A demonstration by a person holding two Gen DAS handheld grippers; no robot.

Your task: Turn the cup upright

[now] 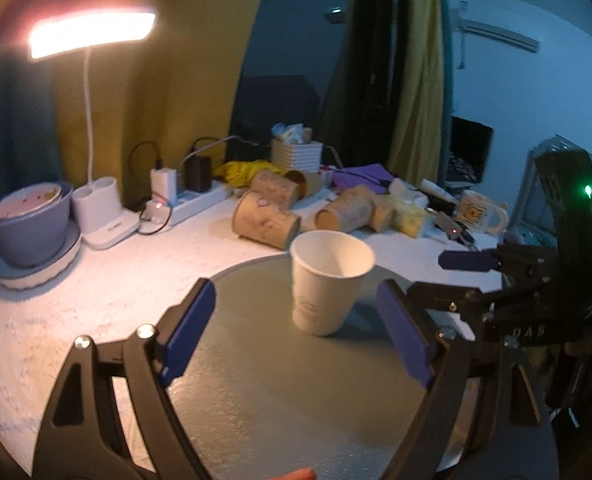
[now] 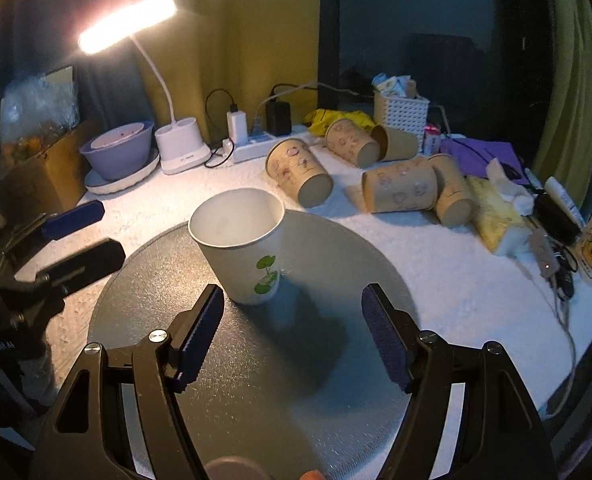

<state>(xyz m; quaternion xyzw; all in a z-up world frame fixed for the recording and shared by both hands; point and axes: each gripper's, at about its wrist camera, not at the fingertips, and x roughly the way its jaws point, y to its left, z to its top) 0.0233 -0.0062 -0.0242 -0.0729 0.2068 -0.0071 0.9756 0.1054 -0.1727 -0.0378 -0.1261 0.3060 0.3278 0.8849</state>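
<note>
I'm holding both grippers, left (image 1: 296, 332) and right (image 2: 291, 334), wide and empty near the cup (image 2: 239, 246), sitting upright on the mat (image 2: 336, 360); probably light, crushable paper, so I'm judging mid-wall best.

cup (image 2: 241, 244): white paper, matt, smooth
round mat (image 2: 279, 360): grey, fine-grained, slight sheen
tablecloth (image 2: 436, 264): white cloth, rough nap
brown cups (image 2: 400, 192): printed paper, matt
right gripper (image 2: 291, 340) pads (image 2: 386, 344): ribbed blue; frame matt black plastic, shiny metal screws
basket (image 2: 402, 114): white perforated plastic
</note>
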